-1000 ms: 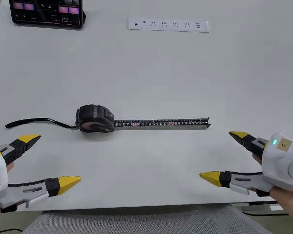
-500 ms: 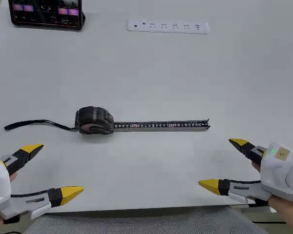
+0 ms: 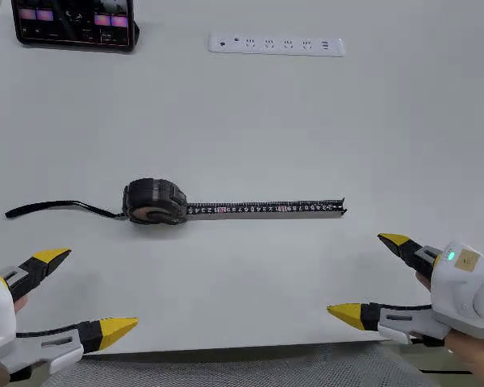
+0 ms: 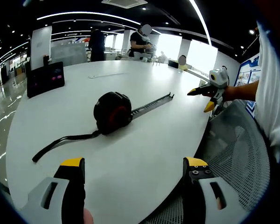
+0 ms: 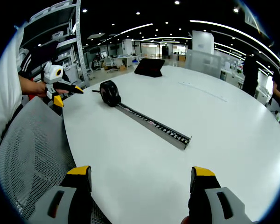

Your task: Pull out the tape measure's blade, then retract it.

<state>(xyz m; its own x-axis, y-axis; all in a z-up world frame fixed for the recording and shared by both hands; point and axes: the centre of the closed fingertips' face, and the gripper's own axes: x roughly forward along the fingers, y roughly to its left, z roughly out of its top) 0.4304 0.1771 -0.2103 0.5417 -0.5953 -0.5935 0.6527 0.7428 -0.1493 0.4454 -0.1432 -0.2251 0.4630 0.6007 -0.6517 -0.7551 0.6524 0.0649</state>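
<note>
Tape measure point(image 3: 155, 201) lies flat on the white table point(image 3: 250, 121), mid-workspace, black case on its side. The blade point(image 3: 266, 208) is drawn out to the person's right and rests on the tabletop, end hook point(image 3: 342, 206) at the far right tip. The black wrist strap point(image 3: 56, 207) trails off the case the other way, to the left. Left gripper point(image 3: 94, 290) hovers at the near table edge, below-left of the case and well apart from it, jaws spread wide, nothing between them. Right gripper point(image 3: 361, 274) hovers at the near edge below-right of the hook, not touching the blade, jaws also wide apart and empty. Power strip point(image 3: 276, 44) and a dark tablet point(image 3: 73, 20) sit at the far side, out of the way. Judgement: the pull-out looks done since the blade is out and staying put, likely locked or just lying slack, so the retract step is in hand and not yet started. The next move probably calls for the left gripper to close on the case and steady it while the right takes the blade near the hook and feeds it back, or for the lock to be released. Watch for the blade whipping back.
</note>
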